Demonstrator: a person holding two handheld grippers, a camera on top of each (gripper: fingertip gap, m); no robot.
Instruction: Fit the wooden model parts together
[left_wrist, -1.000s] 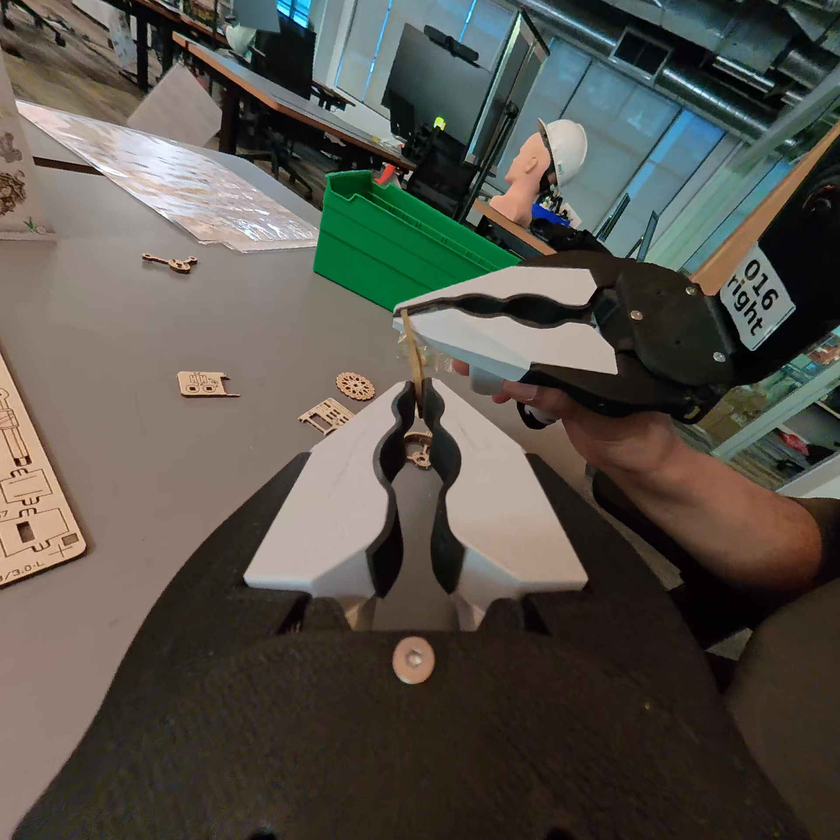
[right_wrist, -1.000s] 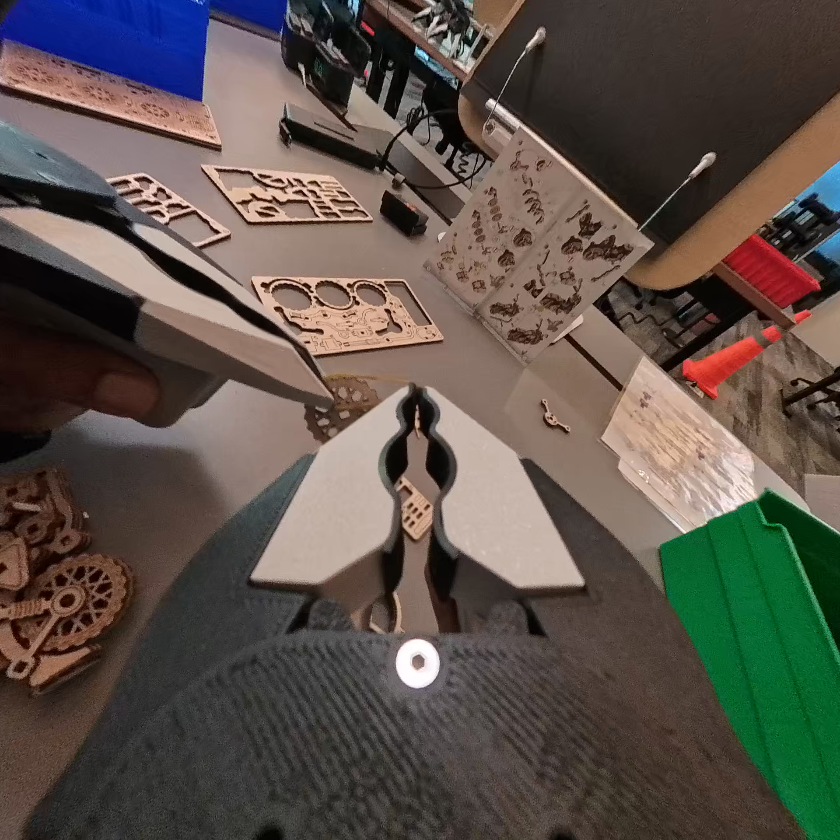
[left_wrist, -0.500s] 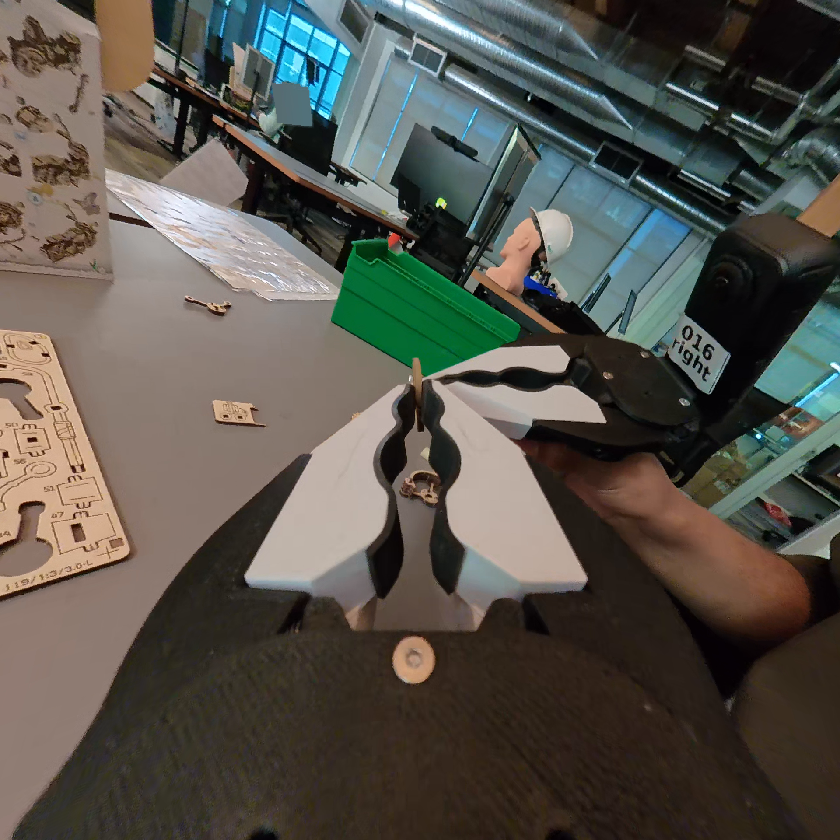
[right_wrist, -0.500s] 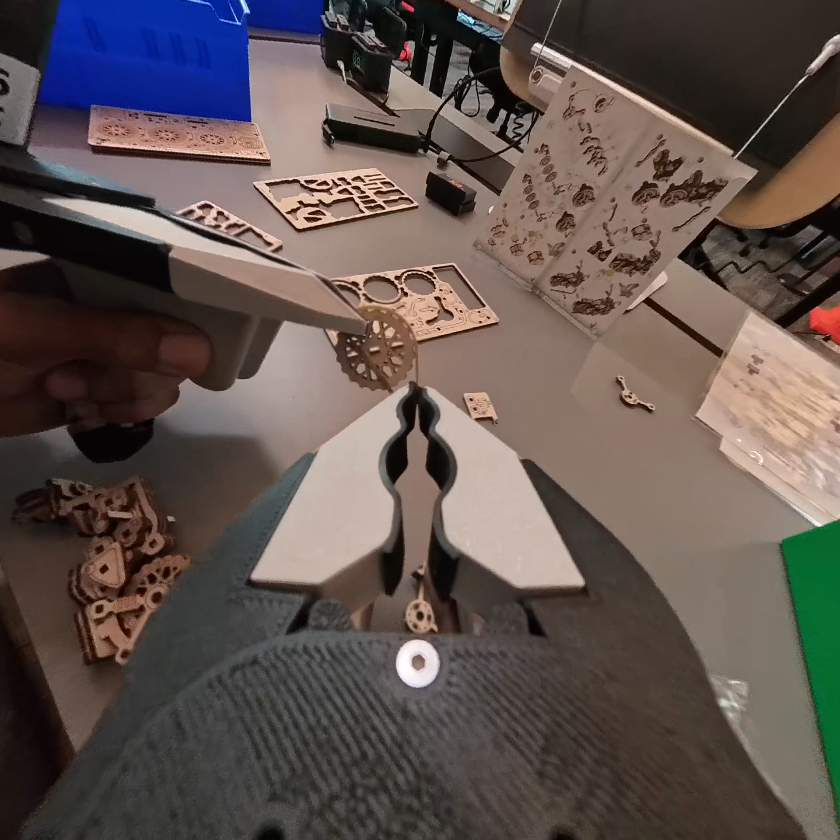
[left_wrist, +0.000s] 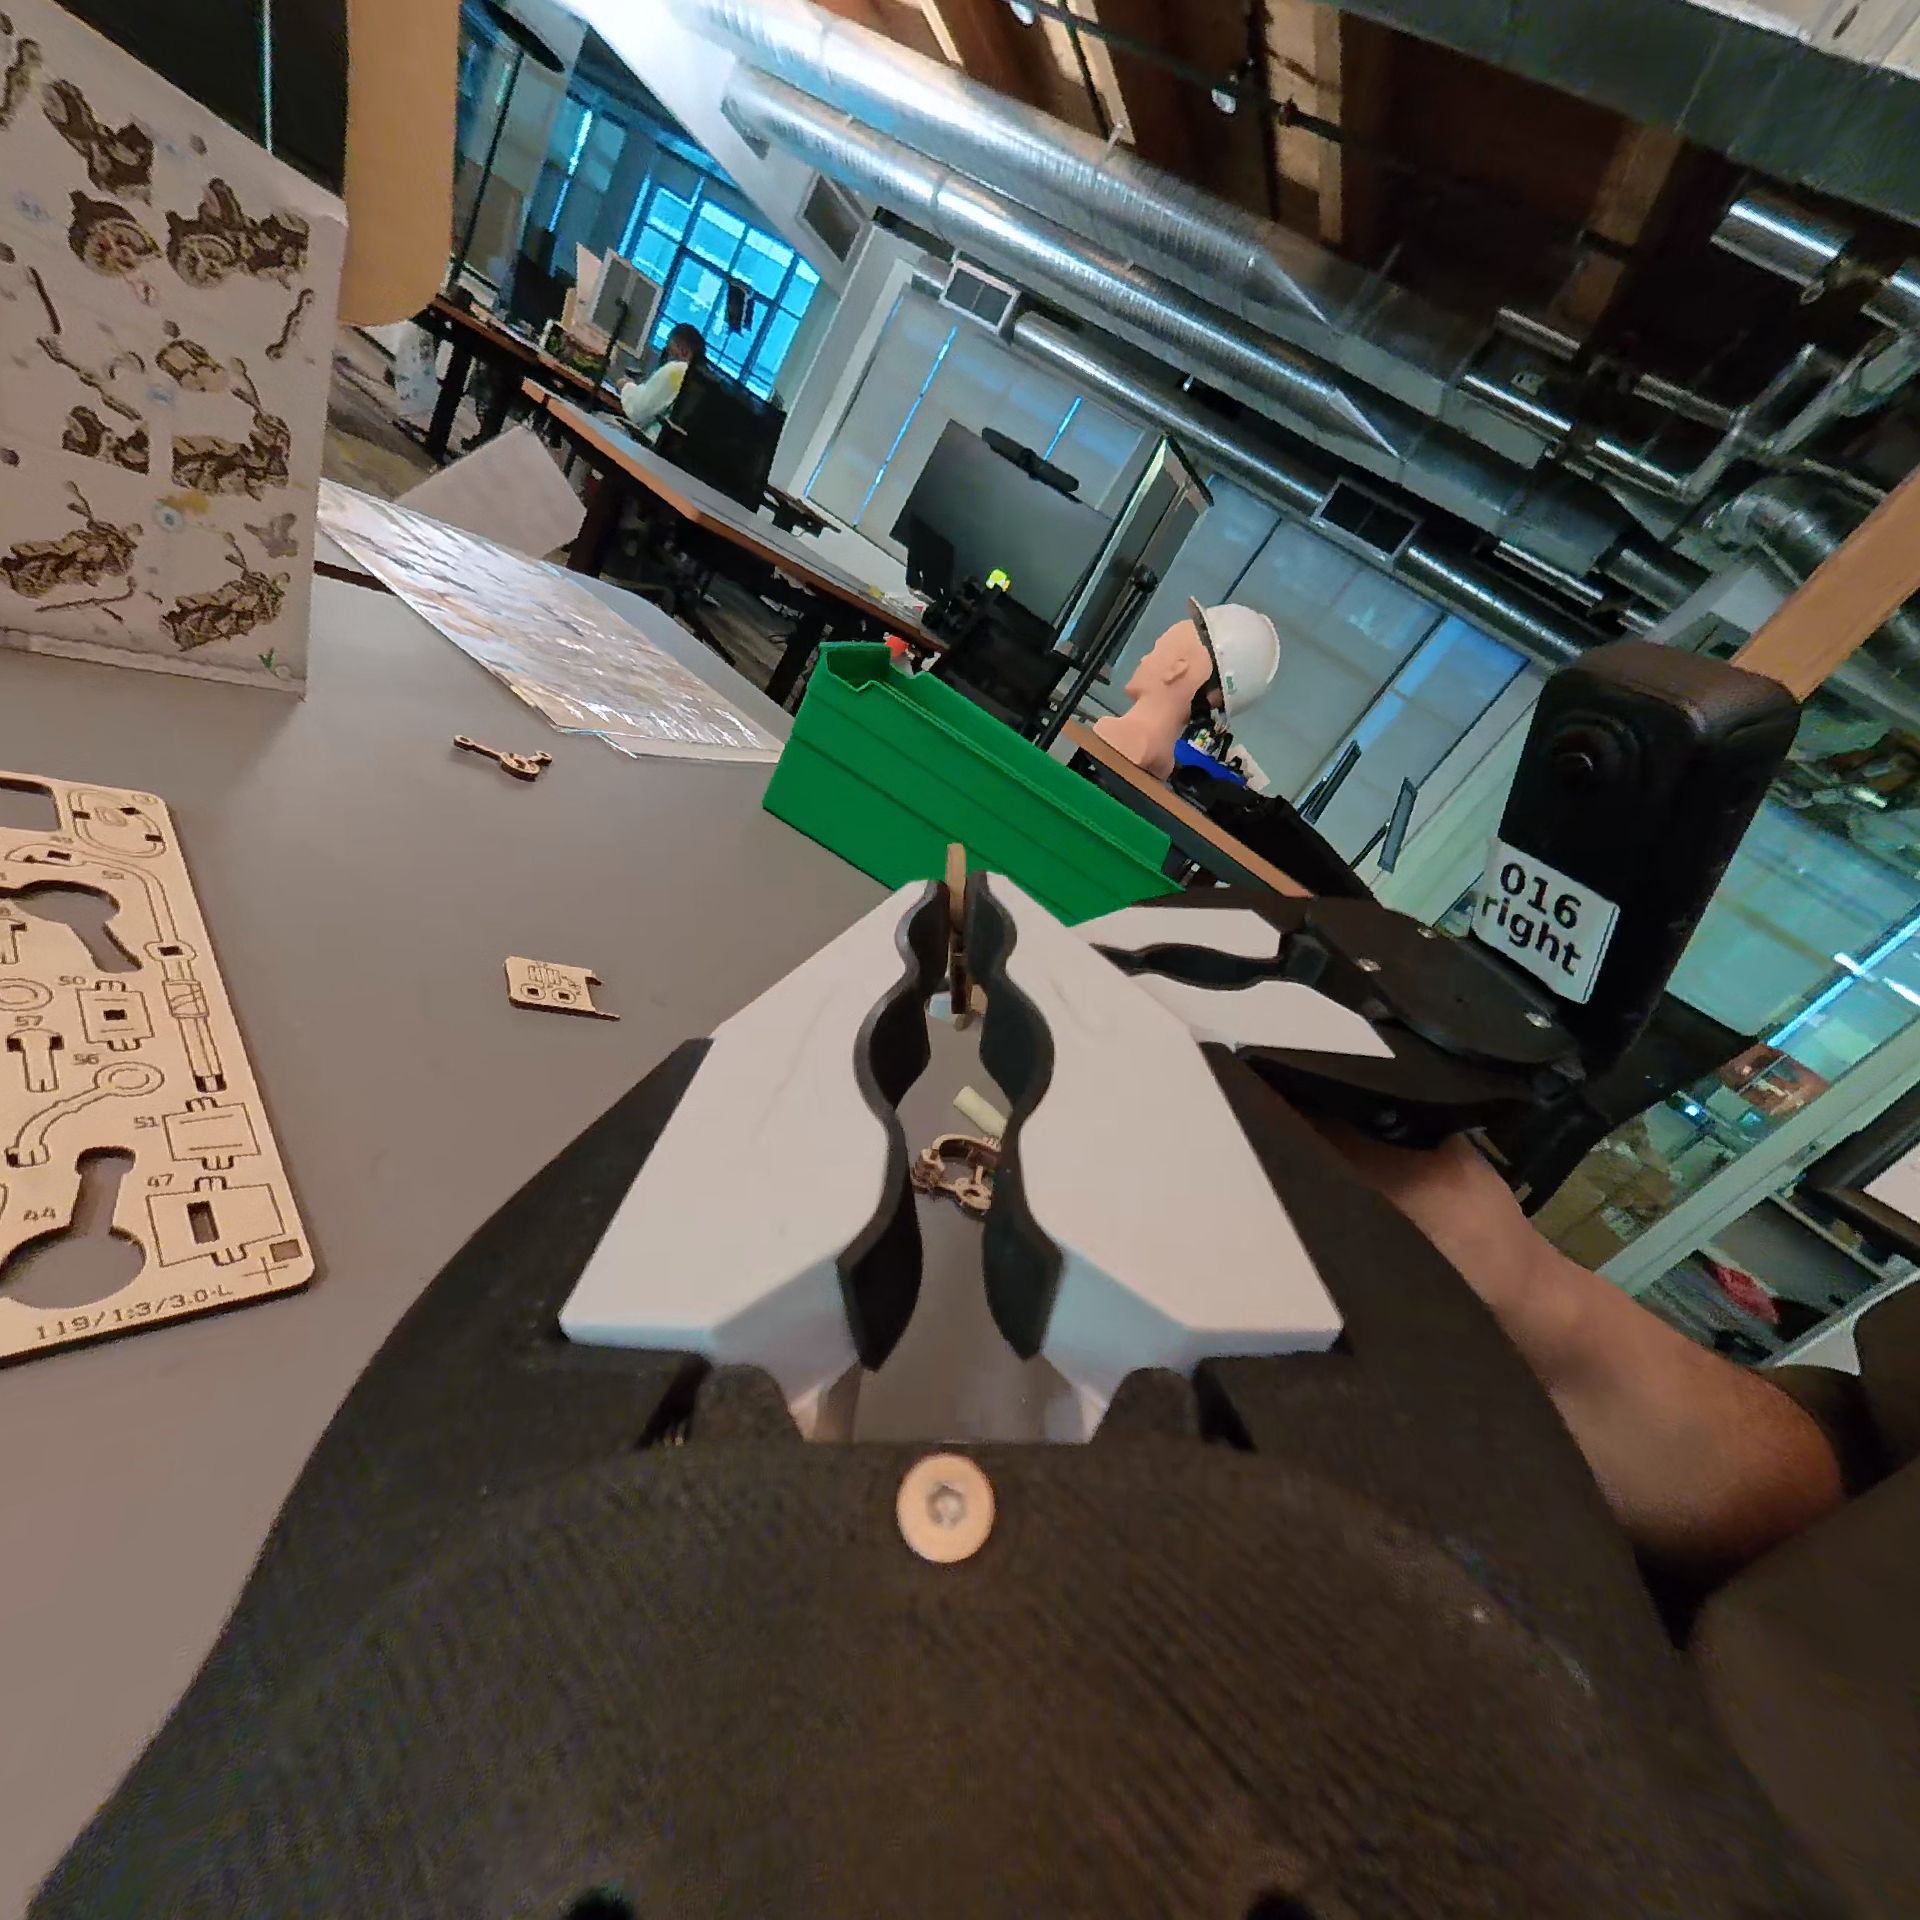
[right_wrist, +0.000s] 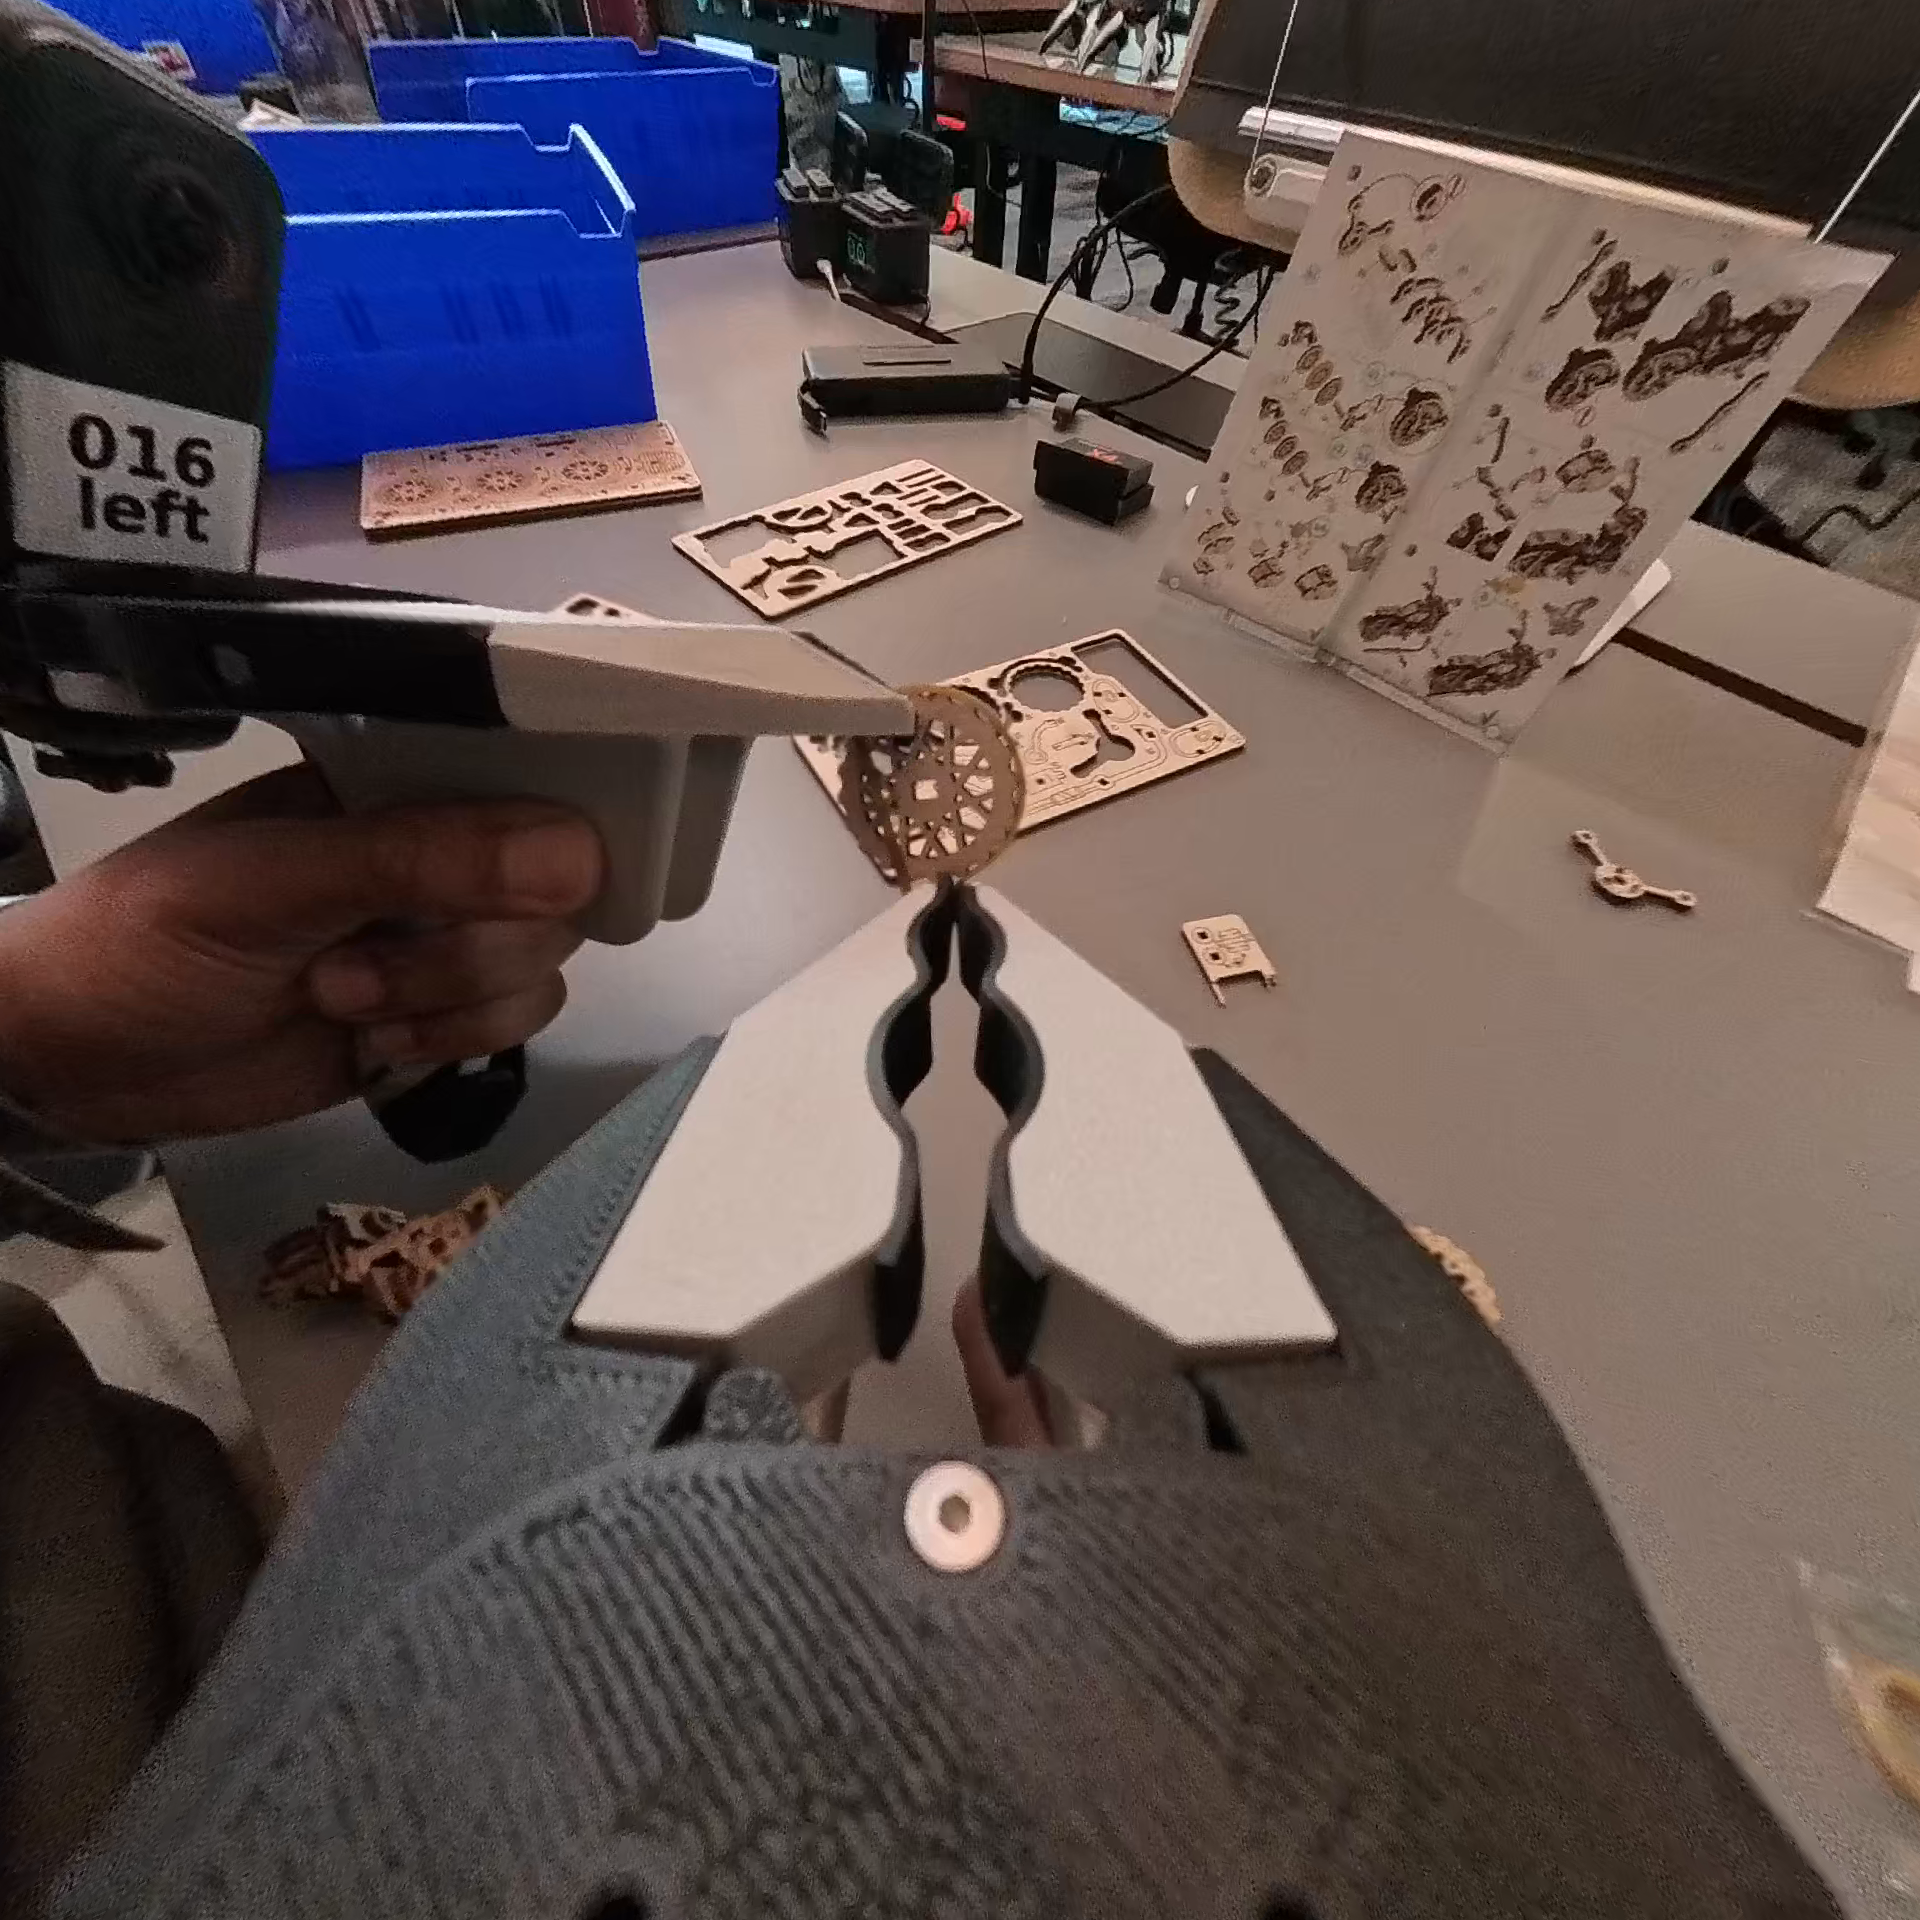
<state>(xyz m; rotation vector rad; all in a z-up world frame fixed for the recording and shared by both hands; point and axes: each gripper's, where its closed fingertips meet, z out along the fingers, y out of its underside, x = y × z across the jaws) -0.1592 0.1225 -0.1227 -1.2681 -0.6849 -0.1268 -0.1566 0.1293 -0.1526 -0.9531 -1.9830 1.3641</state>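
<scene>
My left gripper is shut on a thin wooden gear wheel, seen edge-on between its tips. In the right wrist view the gear hangs flat-on from the left gripper's tips, above the grey table. My right gripper is shut, its tips touching the gear's lower rim; I cannot tell whether anything is pinched there. In the left wrist view the right gripper comes in from the right, its tips hidden behind my left finger.
On the table lie a small wooden card piece, a key-shaped piece, punched wooden sheets, a pile of assembled parts and another gear. An instruction sheet, blue bins and a green bin stand around. Less than 4 cm separates the two grippers' tips. The small wooden card piece is about equally far from each gripper, around 15 cm. Look for it in the left wrist view too.
Both grippers have risen from the table and the left view has tilted up. The gear stays in the left gripper. The right gripper has dropped from beside the gear to under its lower rim.
</scene>
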